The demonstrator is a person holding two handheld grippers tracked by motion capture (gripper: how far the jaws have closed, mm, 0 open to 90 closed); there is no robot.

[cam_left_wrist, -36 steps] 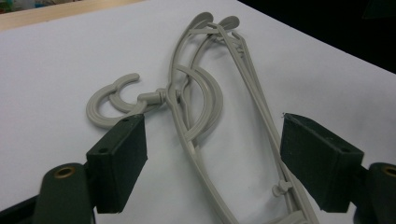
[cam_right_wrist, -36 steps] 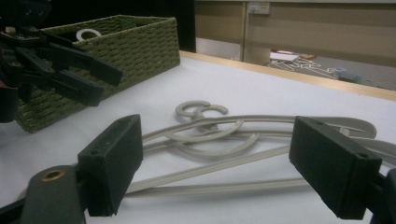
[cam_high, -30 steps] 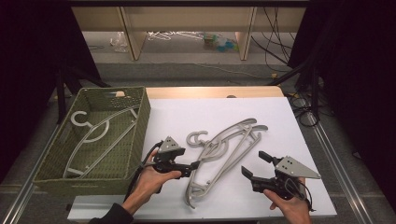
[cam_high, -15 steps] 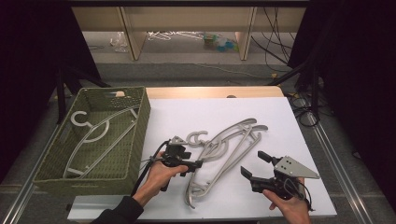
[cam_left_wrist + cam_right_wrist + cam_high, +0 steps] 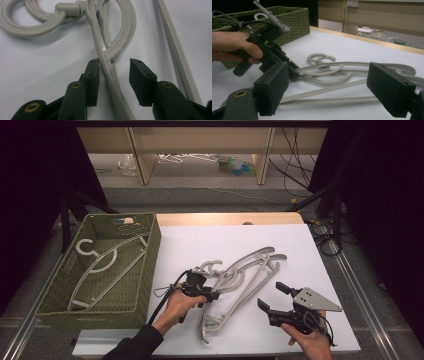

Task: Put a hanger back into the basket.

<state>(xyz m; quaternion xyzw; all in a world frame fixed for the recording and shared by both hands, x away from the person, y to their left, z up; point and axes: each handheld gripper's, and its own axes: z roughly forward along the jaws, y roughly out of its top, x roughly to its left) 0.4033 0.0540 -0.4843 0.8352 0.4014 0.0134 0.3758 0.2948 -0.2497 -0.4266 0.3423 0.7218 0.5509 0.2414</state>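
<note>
The left tool (image 5: 212, 296) has been brought down and toward 3 o'clock onto the hangers (image 5: 245, 272) heaped at the counter's (image 5: 310, 250) centre. Its jaws have just been closing and now straddle one hanger arm (image 5: 110, 72), not yet clamped: a pickup is judged imminent. That gap is resolved in the left gripper view. The right tool (image 5: 272, 296) waits wide open, empty, at 5 o'clock. A basket (image 5: 145, 270) with one hanger stands at 9 o'clock.
</note>
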